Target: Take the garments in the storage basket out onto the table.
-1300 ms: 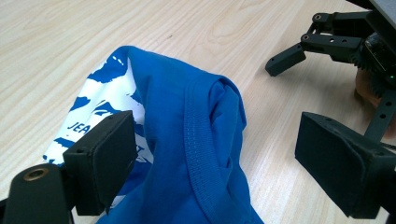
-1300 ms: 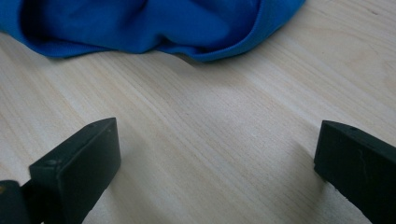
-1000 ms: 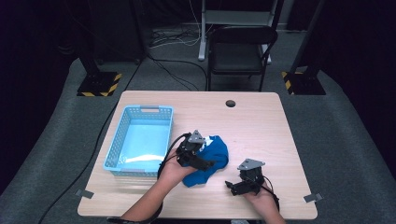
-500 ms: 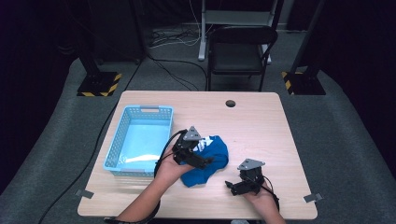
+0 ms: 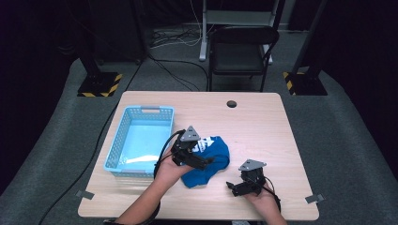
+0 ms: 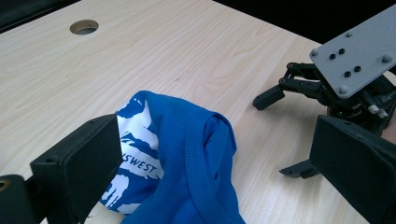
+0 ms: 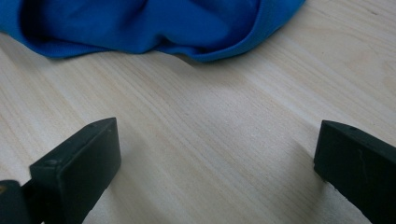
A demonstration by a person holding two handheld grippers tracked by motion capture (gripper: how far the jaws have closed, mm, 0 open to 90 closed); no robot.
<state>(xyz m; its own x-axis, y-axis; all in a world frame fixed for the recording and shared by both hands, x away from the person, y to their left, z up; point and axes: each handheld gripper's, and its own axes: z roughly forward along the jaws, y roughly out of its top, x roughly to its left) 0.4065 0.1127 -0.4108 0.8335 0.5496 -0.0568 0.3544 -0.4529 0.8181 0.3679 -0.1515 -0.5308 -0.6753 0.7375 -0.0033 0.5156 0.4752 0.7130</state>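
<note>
A crumpled blue T-shirt (image 5: pixel 212 160) with white print lies on the wooden table (image 5: pixel 256 129), right of the basket. My left gripper (image 5: pixel 205 161) rests over the shirt's left part. In the left gripper view the gripper (image 6: pixel 215 179) stands open, with the blue shirt (image 6: pixel 187 158) between its wide-apart jaws. My right gripper (image 5: pixel 233 186) is near the front edge, just right of the shirt and pointing at it. In the right gripper view it (image 7: pixel 210 163) is open over bare wood, and the shirt's hem (image 7: pixel 149 28) lies a little beyond the jaws.
A light blue plastic basket (image 5: pixel 143 110) stands at the table's left and looks empty. A cable hole (image 5: pixel 231 103) is near the far edge. A black folding chair (image 5: pixel 241 51) stands behind the table. The right gripper (image 6: pixel 327 88) appears in the left gripper view.
My left gripper has shifted slightly back and toward the basket over the shirt. The right gripper has not moved.
</note>
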